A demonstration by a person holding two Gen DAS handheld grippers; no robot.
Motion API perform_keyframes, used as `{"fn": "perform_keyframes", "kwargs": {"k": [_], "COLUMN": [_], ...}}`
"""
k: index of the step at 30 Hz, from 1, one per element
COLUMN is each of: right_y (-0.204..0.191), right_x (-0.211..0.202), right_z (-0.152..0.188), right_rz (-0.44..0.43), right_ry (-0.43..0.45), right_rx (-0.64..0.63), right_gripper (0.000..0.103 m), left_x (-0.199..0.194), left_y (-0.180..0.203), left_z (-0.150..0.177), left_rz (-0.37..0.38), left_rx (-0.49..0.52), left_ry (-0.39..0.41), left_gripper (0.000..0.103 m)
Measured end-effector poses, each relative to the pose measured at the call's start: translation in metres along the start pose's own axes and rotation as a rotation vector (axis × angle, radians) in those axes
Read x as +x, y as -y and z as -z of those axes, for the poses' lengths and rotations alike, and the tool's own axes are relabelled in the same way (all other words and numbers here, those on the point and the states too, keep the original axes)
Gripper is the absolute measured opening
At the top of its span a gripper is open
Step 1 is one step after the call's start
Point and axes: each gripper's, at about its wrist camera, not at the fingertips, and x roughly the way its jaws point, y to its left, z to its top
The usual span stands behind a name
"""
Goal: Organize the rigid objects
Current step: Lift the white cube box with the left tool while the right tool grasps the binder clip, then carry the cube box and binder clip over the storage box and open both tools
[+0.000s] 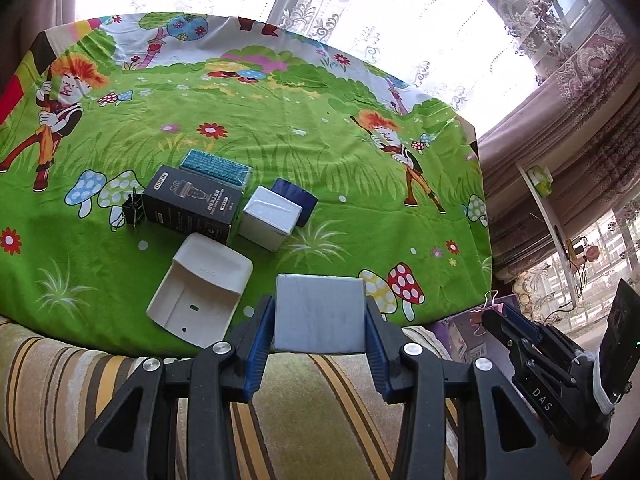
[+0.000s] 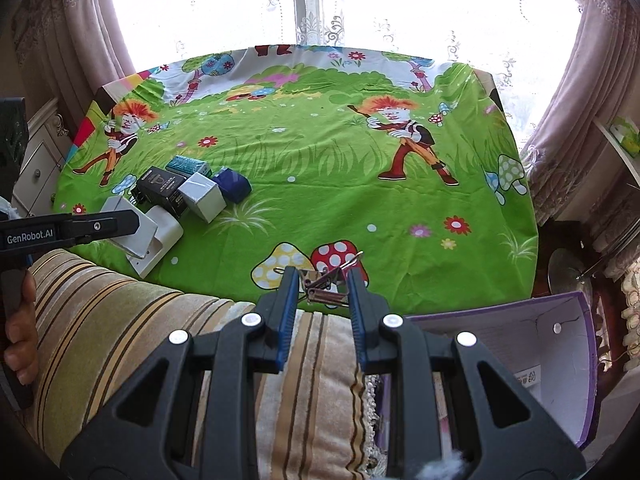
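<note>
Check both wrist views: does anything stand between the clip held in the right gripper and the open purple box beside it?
Nothing visible does. The right gripper holds the binder clip over the tablecloth's near edge; the purple box lies open to its right, with only the striped cushion below.

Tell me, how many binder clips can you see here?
2. A black binder clip stands on the tablecloth, left of the black box. A silvery binder clip is pinched in the right gripper. More may hide behind the boxes.
</note>
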Motion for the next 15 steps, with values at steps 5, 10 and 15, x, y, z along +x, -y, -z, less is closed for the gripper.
{"fn": "perform_keyframes", "kwargs": {"k": [5, 10, 15], "right_y": [0.035, 0.071, 0.102], "right_x": [-0.017, -0.028, -0.039], "right_z": [0.016, 0.033, 0.049], "right_rz": [0.045, 0.091, 0.132], "right_ry": [0.008, 0.010, 0.016], "right_rx": [0.064, 0.146, 0.216], "right_gripper": [0.028, 0.028, 0.028], "left_x": [0.008, 0.014, 0.027], "left_y": [0.035, 0.075, 0.115], "left_z": [0.008, 0.017, 0.032], "left_rz": [0.016, 0.049, 0.096], "left_rx": [0.083, 0.174, 0.267], "left_ry": [-0.039, -0.065, -0.121], "left_gripper": [0.044, 0.044, 0.044]}}
